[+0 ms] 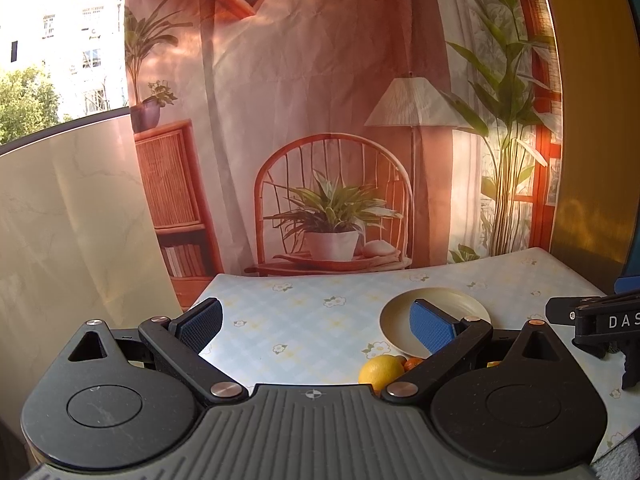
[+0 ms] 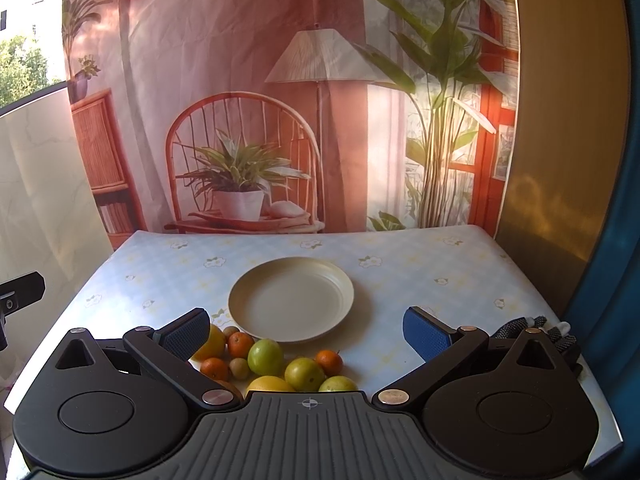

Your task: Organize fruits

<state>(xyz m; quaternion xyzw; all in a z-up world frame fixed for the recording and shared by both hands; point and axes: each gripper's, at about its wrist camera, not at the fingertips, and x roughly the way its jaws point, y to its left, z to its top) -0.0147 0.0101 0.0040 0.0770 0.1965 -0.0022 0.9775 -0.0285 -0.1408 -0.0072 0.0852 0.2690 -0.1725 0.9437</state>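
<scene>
1. Both tools are spread wide and hold nothing: the right gripper (image 2: 306,330) hangs above the fruit pile, and the left gripper (image 1: 316,322) hovers off to the pile's left, over the tablecloth (image 1: 312,320).
2. The fruit lies in a loose cluster on the cloth, just in front of the plate (image 2: 291,300), which is bare. It sits right under the right gripper's body, so part of the pile is hidden.
3. The green fruits (image 2: 265,357) look firm, smooth and round. They would likely roll or slip under an off-centre pinch, so grip across the widest part.
4. The small oranges (image 2: 240,345) are probably light with slightly soft skin. A gentle close should hold them; hard squeezing may bruise.
5. The lemon (image 1: 381,369) is the largest and heaviest-looking piece. Take it across its short axis.
6. The pieces touch one another, so lifting one may set its neighbours rolling. The outer orange (image 2: 329,362) looks the easiest first pick.
</scene>
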